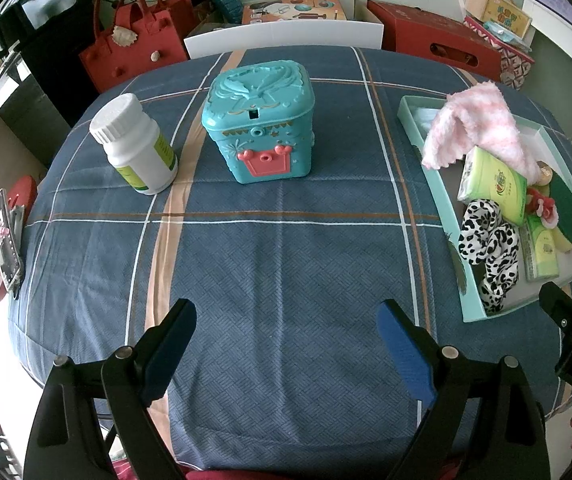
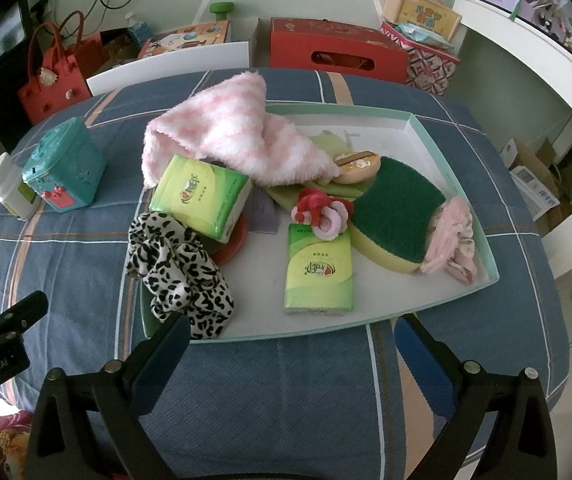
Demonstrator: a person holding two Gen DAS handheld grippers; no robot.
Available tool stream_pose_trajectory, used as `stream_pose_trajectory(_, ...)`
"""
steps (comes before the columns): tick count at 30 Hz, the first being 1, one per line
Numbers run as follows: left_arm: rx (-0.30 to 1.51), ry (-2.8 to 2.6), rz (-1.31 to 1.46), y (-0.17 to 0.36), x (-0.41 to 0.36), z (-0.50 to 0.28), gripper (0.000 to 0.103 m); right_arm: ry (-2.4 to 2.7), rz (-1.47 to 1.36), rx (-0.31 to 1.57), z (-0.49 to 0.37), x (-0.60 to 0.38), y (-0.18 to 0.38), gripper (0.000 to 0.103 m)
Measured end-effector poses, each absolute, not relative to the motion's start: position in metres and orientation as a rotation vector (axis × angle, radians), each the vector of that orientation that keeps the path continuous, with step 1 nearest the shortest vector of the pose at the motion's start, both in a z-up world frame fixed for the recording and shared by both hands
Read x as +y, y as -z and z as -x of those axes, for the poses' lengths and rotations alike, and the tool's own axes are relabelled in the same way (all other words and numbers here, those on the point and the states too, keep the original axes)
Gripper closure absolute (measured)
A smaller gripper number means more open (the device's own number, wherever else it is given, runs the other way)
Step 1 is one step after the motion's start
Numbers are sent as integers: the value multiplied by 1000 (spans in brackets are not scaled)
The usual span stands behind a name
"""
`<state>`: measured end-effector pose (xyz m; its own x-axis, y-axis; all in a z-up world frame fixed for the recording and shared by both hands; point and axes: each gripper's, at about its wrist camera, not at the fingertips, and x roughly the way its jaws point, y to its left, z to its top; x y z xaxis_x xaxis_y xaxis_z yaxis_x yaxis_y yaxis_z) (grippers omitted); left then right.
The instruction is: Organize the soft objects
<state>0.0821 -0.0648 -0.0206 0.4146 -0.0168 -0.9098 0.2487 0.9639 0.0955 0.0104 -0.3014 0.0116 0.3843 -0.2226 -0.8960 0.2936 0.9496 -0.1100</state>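
A shallow teal tray [image 2: 446, 148] [image 1: 408, 114] on the blue plaid tablecloth holds the soft things. In it lie a pink fluffy cloth [image 2: 225, 136] [image 1: 474, 124], two green tissue packs [image 2: 201, 196] [image 2: 318, 276], a black-and-white scrunchie [image 2: 181, 272] [image 1: 490, 248], a green-and-yellow sponge [image 2: 398, 212], a pink scrunchie [image 2: 452, 236] and small hair ties [image 2: 322, 212]. My right gripper [image 2: 292, 344] hangs open just before the tray's near rim, nothing between its fingers. My left gripper [image 1: 288, 332] stands open over bare cloth, left of the tray.
A teal plastic box [image 1: 257, 120] and a white pill bottle [image 1: 133, 144] stand on the table's far left part. Behind the table are a red felt bag [image 1: 129, 40], red boxes [image 2: 334, 48] and a white shelf [image 2: 526, 52].
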Motion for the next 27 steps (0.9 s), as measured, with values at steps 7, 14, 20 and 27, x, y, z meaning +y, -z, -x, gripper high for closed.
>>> stream_pose_trajectory(7,1134,168,-228,20,-65,-82,11,330,-66,1129,-12,-301,-13,0)
stream_pose_trajectory(14,1134,168,-228,20,-65,-82,11,330,-65,1129,-12,-301,-13,0)
stream_pose_trajectory(20,1132,170,-230,20,-64,-82,11,330,-66,1129,-12,-301,-13,0)
stream_pose_trajectory(27,1125,180,-234,17,-67,-79,11,330,-64,1129,-11,-301,-13,0)
